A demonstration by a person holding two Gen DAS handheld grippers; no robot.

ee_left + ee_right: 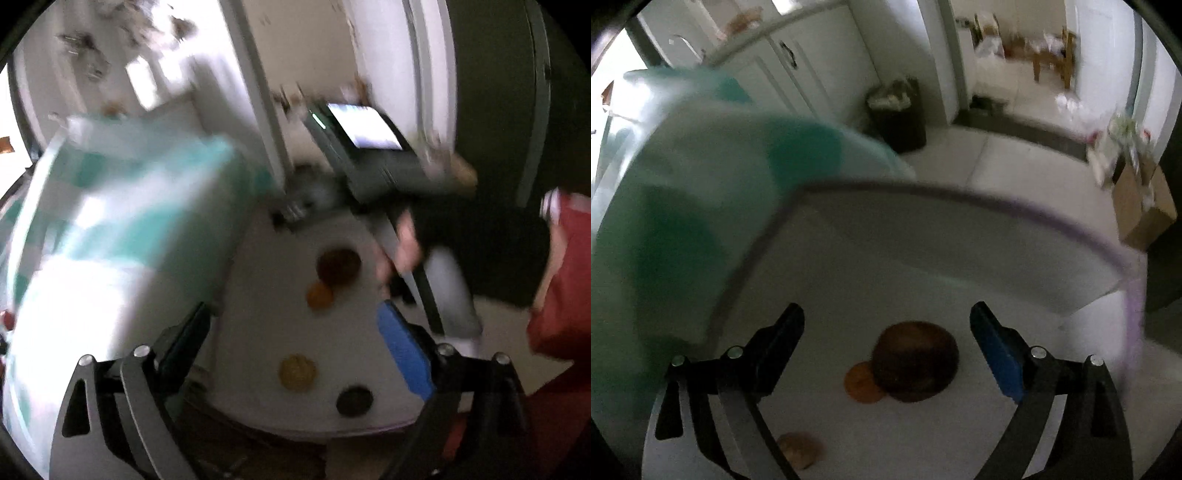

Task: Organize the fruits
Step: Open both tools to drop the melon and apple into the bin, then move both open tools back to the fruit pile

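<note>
On a white table (266, 280) stand a brown bowl (339, 266), an orange fruit (320, 296) touching it, a yellow fruit (297, 372) and a dark round fruit (354, 400). My left gripper (295, 314) is open and empty, high above them. In the right wrist view the brown bowl (915, 360) lies between the fingers of my open, empty right gripper (886, 314), with the orange fruit (861, 381) at its left and a tan fruit (800, 448) lower left. The right gripper's body (447, 291) and the hand on it show in the left wrist view. Both views are blurred.
A white and teal striped cloth (110, 229) lies left of the table and also shows in the right wrist view (683, 206). A dark bin (897, 114) stands by white cabinets (798, 74). A cardboard box (1145, 206) sits on the floor at right.
</note>
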